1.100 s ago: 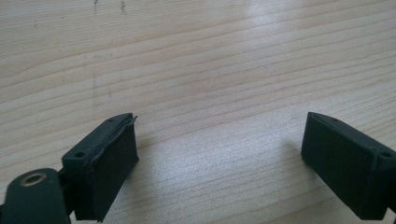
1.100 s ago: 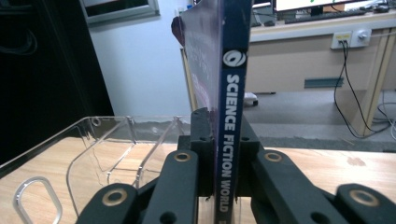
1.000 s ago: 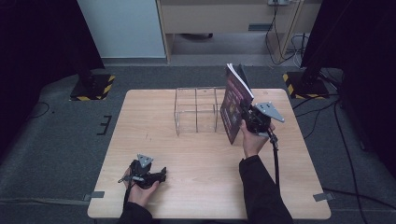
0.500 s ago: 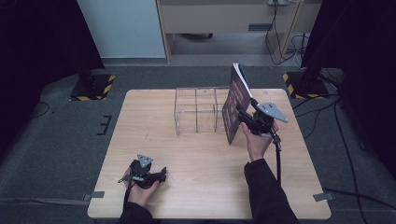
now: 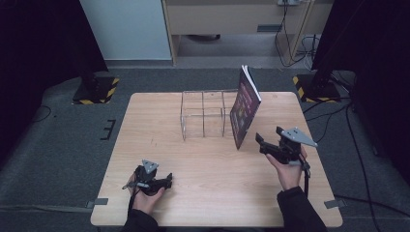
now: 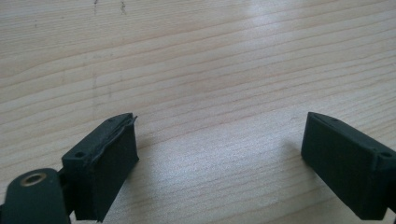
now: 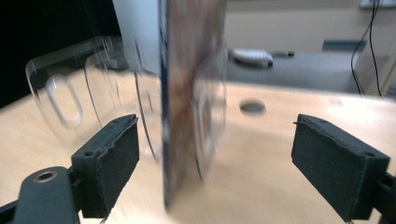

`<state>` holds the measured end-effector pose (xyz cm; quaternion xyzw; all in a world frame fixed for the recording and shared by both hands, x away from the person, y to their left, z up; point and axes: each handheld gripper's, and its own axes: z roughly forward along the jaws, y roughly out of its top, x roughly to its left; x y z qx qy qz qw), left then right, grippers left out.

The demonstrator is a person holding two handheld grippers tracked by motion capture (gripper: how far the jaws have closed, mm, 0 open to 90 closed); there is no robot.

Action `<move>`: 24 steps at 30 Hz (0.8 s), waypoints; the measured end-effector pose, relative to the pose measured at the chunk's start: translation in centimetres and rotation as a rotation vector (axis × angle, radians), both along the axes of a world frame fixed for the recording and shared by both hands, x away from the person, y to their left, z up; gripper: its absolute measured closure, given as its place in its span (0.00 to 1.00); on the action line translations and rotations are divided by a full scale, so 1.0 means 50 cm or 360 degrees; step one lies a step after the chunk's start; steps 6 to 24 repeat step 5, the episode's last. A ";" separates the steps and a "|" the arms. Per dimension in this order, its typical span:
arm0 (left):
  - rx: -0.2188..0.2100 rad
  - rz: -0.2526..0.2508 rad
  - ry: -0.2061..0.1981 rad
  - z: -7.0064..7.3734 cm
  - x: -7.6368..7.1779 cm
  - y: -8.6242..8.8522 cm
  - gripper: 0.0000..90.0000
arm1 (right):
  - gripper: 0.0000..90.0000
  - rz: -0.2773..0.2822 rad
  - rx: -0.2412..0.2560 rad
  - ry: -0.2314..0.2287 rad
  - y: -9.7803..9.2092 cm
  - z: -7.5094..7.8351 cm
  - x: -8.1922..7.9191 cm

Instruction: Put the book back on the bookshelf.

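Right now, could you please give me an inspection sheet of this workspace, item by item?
Surface: light wooden table, bare where the left tool rests.
Job's things: dark-covered book stands on edge, leaning against the right end of the clear acrylic rack; no tool touches it.
Clutter: nothing seen on the table.
Grippers: left tool open, low over bare wood near the front edge; right tool open, just short of the book, its jaws wide to either side of the book's edge.
Cables: one trails from the right tool along the sleeve; more lie on the floor at far right.
Surroundings: grey carpet, black curtains, two yellow-striped stand bases.
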<state>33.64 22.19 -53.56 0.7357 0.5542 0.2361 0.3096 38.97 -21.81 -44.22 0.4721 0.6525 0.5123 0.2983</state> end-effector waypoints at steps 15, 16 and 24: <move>-0.0001 0.0000 0.0000 0.000 0.000 0.000 0.11 | 0.15 -0.0004 -0.0085 0.0136 -0.036 -0.059 -0.033; -0.0001 0.0000 0.0000 0.000 0.000 0.000 0.11 | 0.15 -0.0004 -0.0085 0.0136 -0.036 -0.059 -0.033; -0.0001 0.0000 0.0000 0.000 0.000 0.000 0.11 | 0.15 -0.0004 -0.0085 0.0136 -0.036 -0.059 -0.033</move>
